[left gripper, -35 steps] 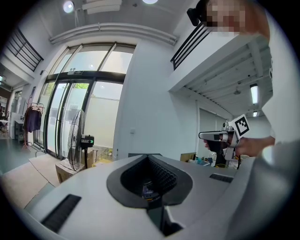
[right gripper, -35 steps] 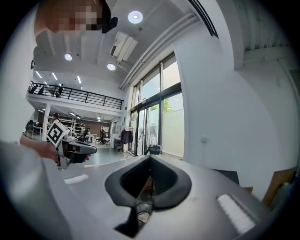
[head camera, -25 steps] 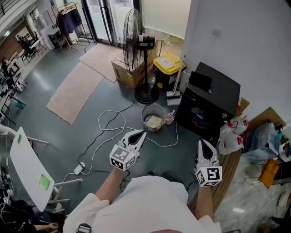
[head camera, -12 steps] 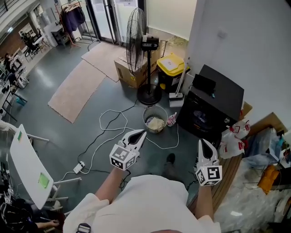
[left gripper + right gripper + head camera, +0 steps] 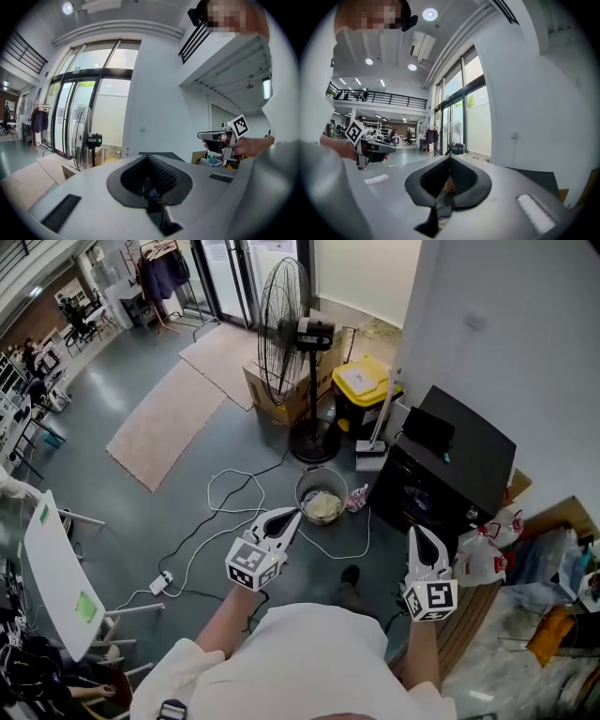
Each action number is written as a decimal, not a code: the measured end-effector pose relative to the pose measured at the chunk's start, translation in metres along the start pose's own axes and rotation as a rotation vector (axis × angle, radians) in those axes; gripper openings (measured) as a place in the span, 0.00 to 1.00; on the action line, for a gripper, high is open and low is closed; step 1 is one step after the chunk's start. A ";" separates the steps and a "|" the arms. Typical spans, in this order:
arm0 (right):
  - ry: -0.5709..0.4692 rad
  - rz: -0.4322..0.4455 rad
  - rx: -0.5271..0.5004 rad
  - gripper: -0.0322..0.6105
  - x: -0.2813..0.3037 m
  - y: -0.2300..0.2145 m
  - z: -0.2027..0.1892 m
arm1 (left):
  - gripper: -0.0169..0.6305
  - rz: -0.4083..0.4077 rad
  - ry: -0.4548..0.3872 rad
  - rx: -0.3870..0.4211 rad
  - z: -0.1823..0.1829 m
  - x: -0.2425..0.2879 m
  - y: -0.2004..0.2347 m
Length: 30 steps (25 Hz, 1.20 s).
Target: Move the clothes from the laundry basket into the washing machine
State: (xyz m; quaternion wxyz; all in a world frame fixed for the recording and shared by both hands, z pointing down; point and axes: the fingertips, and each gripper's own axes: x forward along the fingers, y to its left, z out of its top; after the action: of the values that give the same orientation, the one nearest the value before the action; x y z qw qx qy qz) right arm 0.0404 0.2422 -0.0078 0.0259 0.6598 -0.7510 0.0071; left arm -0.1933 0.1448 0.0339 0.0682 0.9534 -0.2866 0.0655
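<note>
A round grey laundry basket (image 5: pixel 300 486), with pale clothes (image 5: pixel 322 506) bundled inside, stands on the floor just left of the black box-shaped washing machine (image 5: pixel 469 451). The left gripper (image 5: pixel 293 513), its jaws closed on nothing, hovers well to the left of the machine on the basket's near side. The right gripper (image 5: pixel 418 532), also closed and empty, hangs near the machine's front. A tall black pedestal fan (image 5: pixel 284 334) and a yellow-lidded bin (image 5: pixel 364 381) stand beyond the machine's left side.
</note>
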 end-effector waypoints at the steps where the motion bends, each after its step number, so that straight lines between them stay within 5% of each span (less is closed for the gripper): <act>1: 0.002 0.007 0.003 0.06 0.008 -0.010 0.000 | 0.04 0.006 0.001 0.001 0.003 0.010 0.002; 17: 0.047 0.154 0.032 0.07 0.113 -0.139 -0.014 | 0.04 0.116 0.037 -0.030 0.024 0.151 0.012; 30: 0.090 0.286 0.066 0.07 0.169 -0.159 -0.046 | 0.04 0.201 0.084 -0.069 0.010 0.194 0.022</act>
State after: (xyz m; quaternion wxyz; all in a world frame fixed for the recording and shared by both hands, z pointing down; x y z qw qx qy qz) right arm 0.1779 0.0563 0.0430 0.0364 0.5454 -0.8348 0.0650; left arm -0.0441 0.0206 0.0583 0.1059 0.9133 -0.3798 0.1021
